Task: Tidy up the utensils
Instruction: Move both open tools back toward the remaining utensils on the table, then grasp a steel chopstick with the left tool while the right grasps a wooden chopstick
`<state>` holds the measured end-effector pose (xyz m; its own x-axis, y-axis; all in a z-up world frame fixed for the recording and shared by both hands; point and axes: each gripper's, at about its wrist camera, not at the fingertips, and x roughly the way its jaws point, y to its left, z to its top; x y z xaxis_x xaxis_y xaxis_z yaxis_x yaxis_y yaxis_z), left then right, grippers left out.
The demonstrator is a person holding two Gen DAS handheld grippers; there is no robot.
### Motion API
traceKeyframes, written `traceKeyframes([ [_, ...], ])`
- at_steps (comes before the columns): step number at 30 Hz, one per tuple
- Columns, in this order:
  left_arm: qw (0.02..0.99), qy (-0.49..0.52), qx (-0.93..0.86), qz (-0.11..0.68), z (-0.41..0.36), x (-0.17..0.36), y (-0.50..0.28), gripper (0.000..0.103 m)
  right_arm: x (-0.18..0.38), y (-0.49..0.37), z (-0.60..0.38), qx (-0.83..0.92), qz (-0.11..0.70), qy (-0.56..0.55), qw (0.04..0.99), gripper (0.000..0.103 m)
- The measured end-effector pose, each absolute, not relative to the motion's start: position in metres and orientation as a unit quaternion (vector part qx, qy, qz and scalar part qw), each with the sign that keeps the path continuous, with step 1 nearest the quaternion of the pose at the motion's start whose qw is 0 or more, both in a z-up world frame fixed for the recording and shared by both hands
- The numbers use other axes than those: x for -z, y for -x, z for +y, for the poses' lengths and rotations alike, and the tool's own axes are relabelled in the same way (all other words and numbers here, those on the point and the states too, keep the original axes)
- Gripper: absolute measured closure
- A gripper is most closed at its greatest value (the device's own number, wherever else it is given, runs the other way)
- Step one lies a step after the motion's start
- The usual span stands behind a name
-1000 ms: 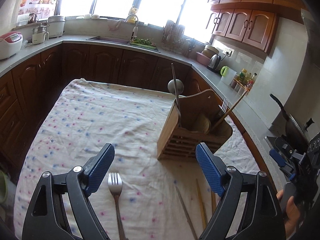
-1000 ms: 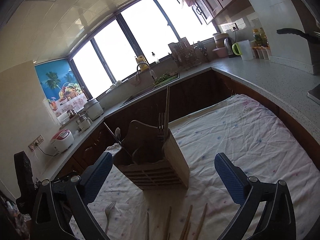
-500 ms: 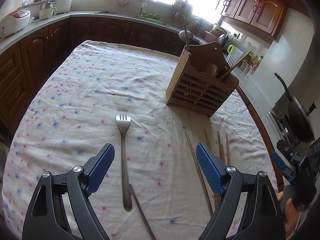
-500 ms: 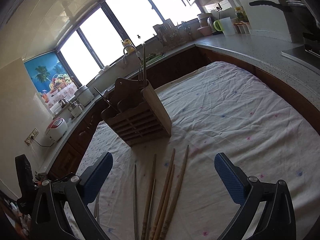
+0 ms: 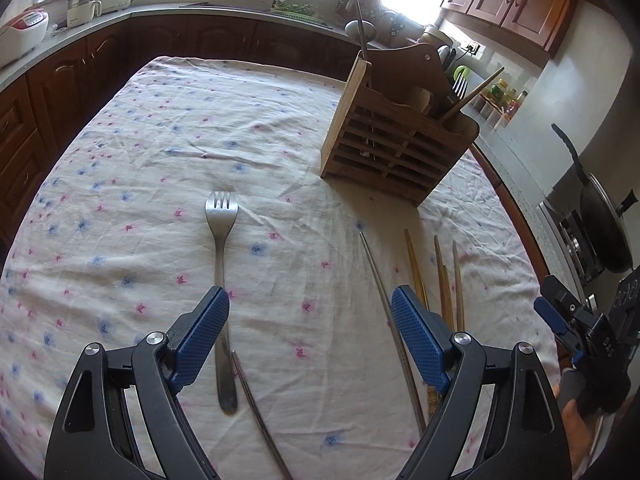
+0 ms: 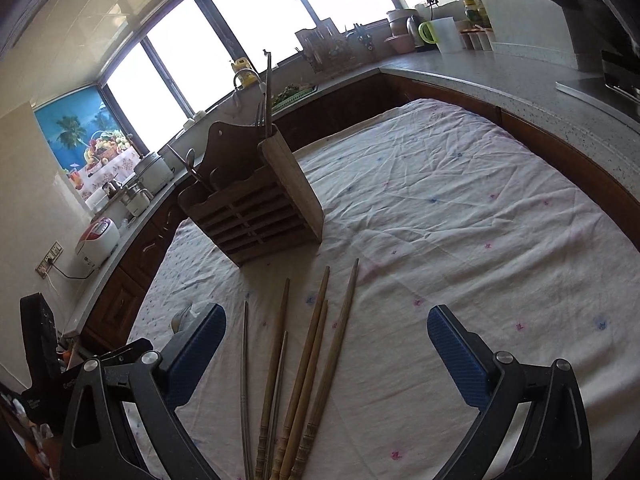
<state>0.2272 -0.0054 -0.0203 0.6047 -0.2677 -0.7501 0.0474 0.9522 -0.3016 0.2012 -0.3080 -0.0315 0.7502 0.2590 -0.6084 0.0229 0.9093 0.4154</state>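
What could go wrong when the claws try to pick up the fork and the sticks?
The fork lies flat on the wrinkly tablecloth, so the open left claw might pinch cloth instead. A metal chopstick lies right beside its handle and could get grabbed too. The wooden chopsticks ahead of the open right claw are bunched together, so several may lift at once or roll away.

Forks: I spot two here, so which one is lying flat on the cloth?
The fork by the left hand-held gripper lies flat on the tablecloth. The other fork stands in the wooden holder.
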Motion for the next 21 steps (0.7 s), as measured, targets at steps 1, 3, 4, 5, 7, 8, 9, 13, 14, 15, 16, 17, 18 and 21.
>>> traceKeyframes([
  [1,0.886,0.127,0.09,0.437,-0.007,0.021,-0.229,0.018,0.033,-0.203,-0.308,-0.064,0.349,-0.201,0.913,0.002],
  [3,0.884,0.126,0.093,0.44,-0.01,0.023,-0.231,0.018,0.035,-0.205,-0.309,-0.063,0.352,-0.201,0.912,0.002],
  [4,0.883,0.125,0.094,0.443,-0.012,0.024,-0.233,0.018,0.036,-0.206,-0.309,-0.062,0.354,-0.201,0.912,0.003],
  [5,0.882,0.124,0.096,0.444,-0.014,0.025,-0.234,0.018,0.037,-0.207,-0.31,-0.059,0.354,-0.2,0.912,0.004],
  [7,0.88,0.123,0.1,0.448,-0.019,0.028,-0.237,0.018,0.039,-0.21,-0.311,-0.051,0.355,-0.196,0.913,0.009],
  [8,0.878,0.123,0.102,0.45,-0.021,0.029,-0.239,0.018,0.041,-0.211,-0.311,-0.049,0.358,-0.193,0.912,0.011],
  [9,0.877,0.122,0.105,0.452,-0.024,0.031,-0.241,0.018,0.042,-0.214,-0.311,-0.049,0.362,-0.192,0.911,0.017],
  [13,0.874,0.12,0.114,0.458,-0.034,0.034,-0.249,0.024,0.048,-0.223,-0.309,-0.05,0.375,-0.184,0.907,0.031],
  [14,0.873,0.121,0.117,0.457,-0.036,0.035,-0.251,0.026,0.05,-0.226,-0.308,-0.05,0.378,-0.181,0.907,0.033],
  [15,0.873,0.119,0.119,0.458,-0.039,0.035,-0.253,0.027,0.051,-0.229,-0.307,-0.051,0.381,-0.18,0.905,0.036],
  [16,0.872,0.116,0.12,0.459,-0.042,0.036,-0.255,0.029,0.053,-0.231,-0.306,-0.052,0.384,-0.18,0.904,0.038],
  [17,0.871,0.114,0.123,0.461,-0.045,0.037,-0.257,0.032,0.054,-0.234,-0.306,-0.053,0.388,-0.179,0.903,0.04],
  [18,0.87,0.113,0.126,0.463,-0.047,0.038,-0.26,0.034,0.056,-0.236,-0.305,-0.054,0.39,-0.18,0.902,0.041],
  [21,0.865,0.107,0.134,0.471,-0.055,0.041,-0.267,0.04,0.059,-0.243,-0.303,-0.057,0.397,-0.173,0.9,0.044],
])
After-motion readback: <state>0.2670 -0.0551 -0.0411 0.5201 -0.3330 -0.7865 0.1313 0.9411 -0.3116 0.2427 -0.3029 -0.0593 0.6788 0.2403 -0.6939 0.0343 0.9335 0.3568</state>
